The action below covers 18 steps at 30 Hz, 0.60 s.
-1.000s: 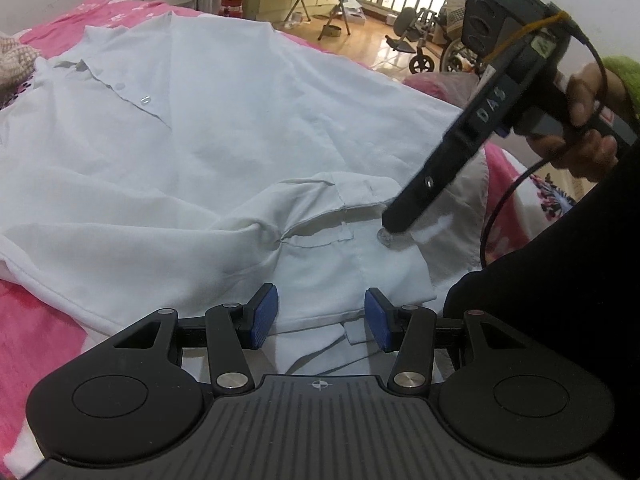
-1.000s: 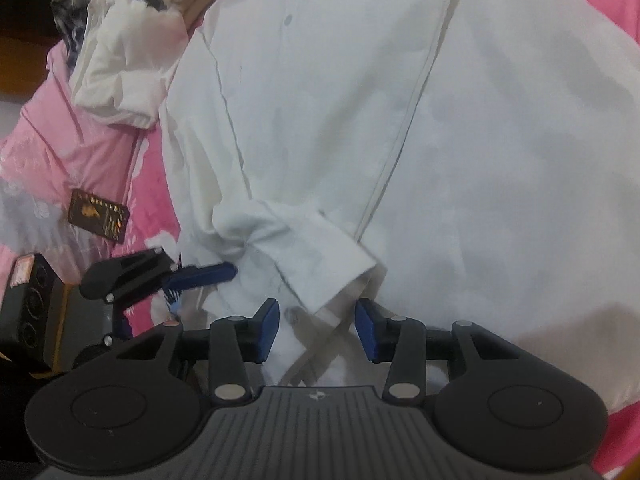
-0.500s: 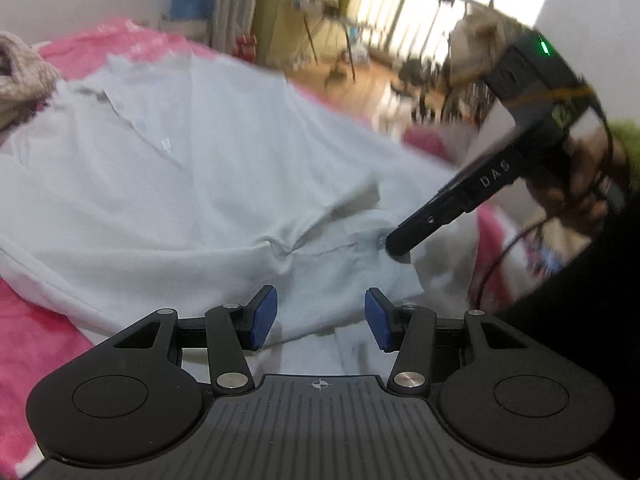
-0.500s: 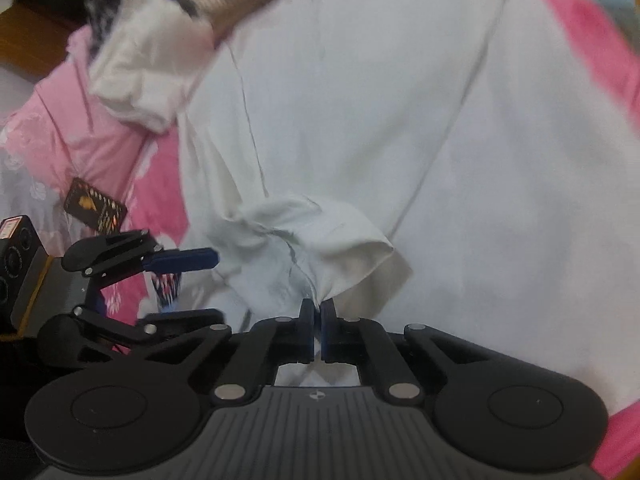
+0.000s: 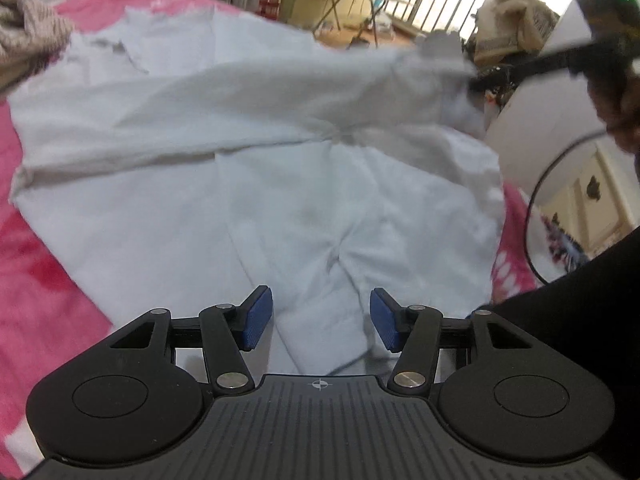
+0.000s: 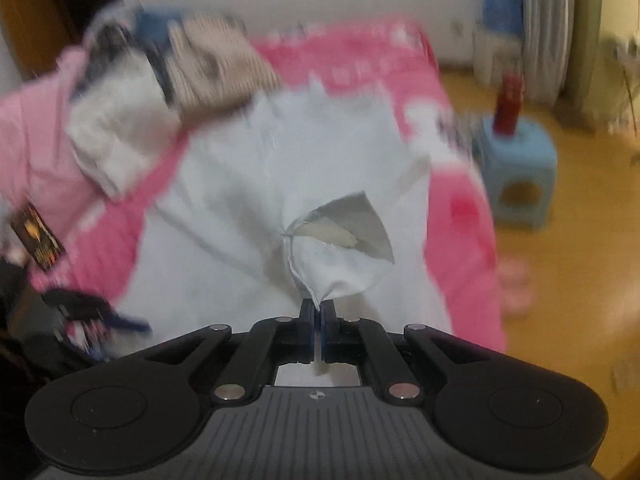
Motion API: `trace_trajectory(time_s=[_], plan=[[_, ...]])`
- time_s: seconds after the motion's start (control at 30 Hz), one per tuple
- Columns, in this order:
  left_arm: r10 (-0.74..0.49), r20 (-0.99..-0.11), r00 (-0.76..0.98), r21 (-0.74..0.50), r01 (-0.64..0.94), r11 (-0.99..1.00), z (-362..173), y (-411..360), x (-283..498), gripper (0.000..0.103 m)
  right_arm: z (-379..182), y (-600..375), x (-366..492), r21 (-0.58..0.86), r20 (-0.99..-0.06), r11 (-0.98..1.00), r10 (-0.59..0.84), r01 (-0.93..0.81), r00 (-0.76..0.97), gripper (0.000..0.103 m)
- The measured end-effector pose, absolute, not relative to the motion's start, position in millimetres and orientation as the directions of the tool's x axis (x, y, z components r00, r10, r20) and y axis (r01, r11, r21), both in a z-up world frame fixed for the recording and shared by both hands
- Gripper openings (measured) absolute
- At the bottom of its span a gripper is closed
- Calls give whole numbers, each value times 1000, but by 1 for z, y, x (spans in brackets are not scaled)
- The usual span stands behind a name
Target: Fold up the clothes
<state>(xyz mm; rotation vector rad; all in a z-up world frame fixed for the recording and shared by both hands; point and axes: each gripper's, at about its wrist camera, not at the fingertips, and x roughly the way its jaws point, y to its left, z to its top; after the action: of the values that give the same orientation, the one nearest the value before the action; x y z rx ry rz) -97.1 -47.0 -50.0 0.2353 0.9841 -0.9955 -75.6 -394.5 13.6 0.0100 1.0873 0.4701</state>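
- Since 1 s ago: R gripper (image 6: pixel 319 322) went from jaws apart over the cuff to clamped on it, and has lifted it; sleeve (image 5: pixel 248 108) now stretched up and across the shirt, was bunched flat before.
- White shirt (image 5: pixel 304 208) lies spread on pink bedspread (image 6: pixel 360 64), body mostly flat, hem end near L gripper.
- R: pads pinched tight on sleeve cuff (image 6: pixel 340 264), cuff mouth gaping open just ahead of the tips.
- L gripper (image 5: pixel 321 322): jaws wide apart, holding nothing, hovering over lower shirt panel.
- Step (judgement): sleeve fold-in, mid-carry.
- Next: lay sleeve flat across the body w/o twist, keep tension until down, then release. L could pin the body so it doesn't drag.
- Both views motion-blurred; fine creases not readable.
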Motion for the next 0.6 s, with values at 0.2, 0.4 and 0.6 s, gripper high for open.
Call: trace_trajectory(time_s=[0.2, 0.4, 0.6], plan=[[-580, -795, 176, -243, 784, 571, -51, -43, -94, 54, 9, -408, -77, 251, -848, 917, 363, -312, 386, 2], [-593, -785, 179, -269, 763, 587, -51, -40, -88, 54, 43, -439, -75, 352, -784, 904, 427, -245, 451, 2], [-595, -776, 208, -286, 725, 627, -48, -32, -80, 54, 4, -452, -68, 249, -902, 959, 281, -136, 329, 9]])
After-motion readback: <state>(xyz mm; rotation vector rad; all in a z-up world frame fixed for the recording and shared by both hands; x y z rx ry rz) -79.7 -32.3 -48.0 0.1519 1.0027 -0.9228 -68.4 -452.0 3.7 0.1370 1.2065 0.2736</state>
